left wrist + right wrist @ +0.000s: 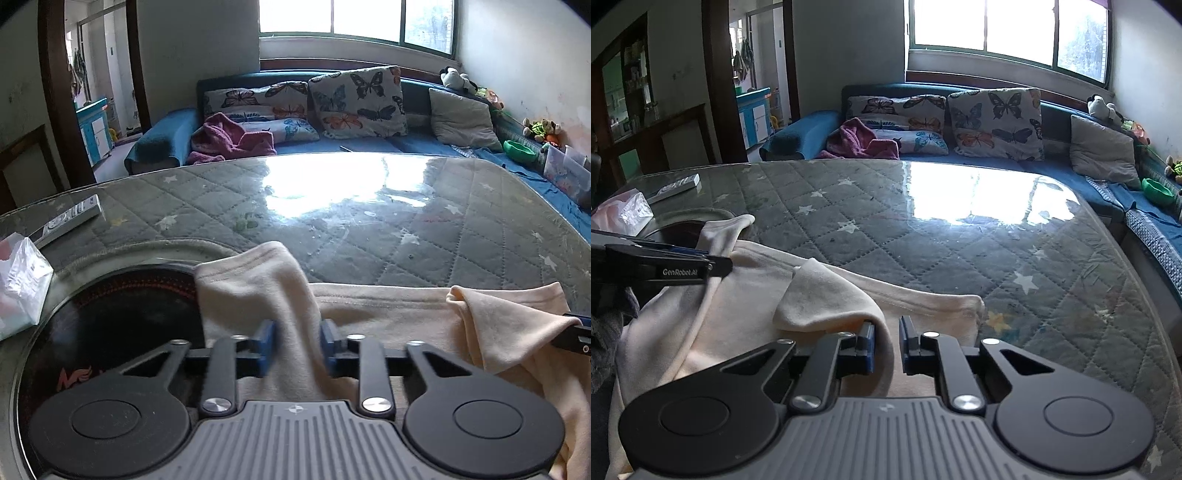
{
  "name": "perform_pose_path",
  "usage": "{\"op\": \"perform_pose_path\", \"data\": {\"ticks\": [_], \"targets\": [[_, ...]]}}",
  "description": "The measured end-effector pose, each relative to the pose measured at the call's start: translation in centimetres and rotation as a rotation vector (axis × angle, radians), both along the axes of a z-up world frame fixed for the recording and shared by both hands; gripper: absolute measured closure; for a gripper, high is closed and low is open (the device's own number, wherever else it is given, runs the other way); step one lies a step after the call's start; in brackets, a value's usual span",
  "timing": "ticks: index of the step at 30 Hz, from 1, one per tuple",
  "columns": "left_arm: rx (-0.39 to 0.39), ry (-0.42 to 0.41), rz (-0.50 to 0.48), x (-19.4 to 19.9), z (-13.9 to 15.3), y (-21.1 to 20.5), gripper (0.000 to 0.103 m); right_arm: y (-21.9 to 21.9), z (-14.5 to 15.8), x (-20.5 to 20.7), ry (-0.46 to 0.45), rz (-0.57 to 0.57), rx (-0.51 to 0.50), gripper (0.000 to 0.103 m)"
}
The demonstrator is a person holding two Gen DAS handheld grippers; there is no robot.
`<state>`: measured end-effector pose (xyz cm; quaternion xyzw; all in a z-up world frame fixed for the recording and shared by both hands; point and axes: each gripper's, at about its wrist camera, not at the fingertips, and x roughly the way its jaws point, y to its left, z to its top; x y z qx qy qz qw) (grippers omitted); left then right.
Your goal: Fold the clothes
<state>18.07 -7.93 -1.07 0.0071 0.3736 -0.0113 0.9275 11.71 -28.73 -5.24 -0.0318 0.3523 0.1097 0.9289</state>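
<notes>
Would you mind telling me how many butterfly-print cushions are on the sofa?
3: one upright at the back, one long leaning left of it, one lying flat in front. Others may be hidden.

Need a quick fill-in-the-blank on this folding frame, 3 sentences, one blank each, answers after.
1. Each hand-held gripper, left and right, has its fingers around a fold of the ____-coloured garment.
2. The garment lies on a quilted table cover printed with ____.
3. The cushions on the sofa show a ____ pattern.

Missing words: cream; stars; butterfly
</notes>
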Motion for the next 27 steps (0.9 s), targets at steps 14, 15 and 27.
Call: {"op": "perform_pose_path", "data": {"ticks": [14, 15, 27], "targets": [[-0.089, -0.089, 0.039, -4.8, 3.3, 4.1, 0.095, -3.4, 2.9, -3.7, -0.101, -0.117, 0.01, 0.097], [-0.092, -0.096, 0.044, -5.4, 3.6, 4.6, 0.095, -3.8, 3.2, -4.2, -0.11, -0.131, 0.009, 0.097], [-0.121, -0.155, 0.138, -14.5, 5.8, 10.7, 0.095, -8.9, 3.8, -10.1, -0.11, -0.236, 0.025, 0.094]]}}
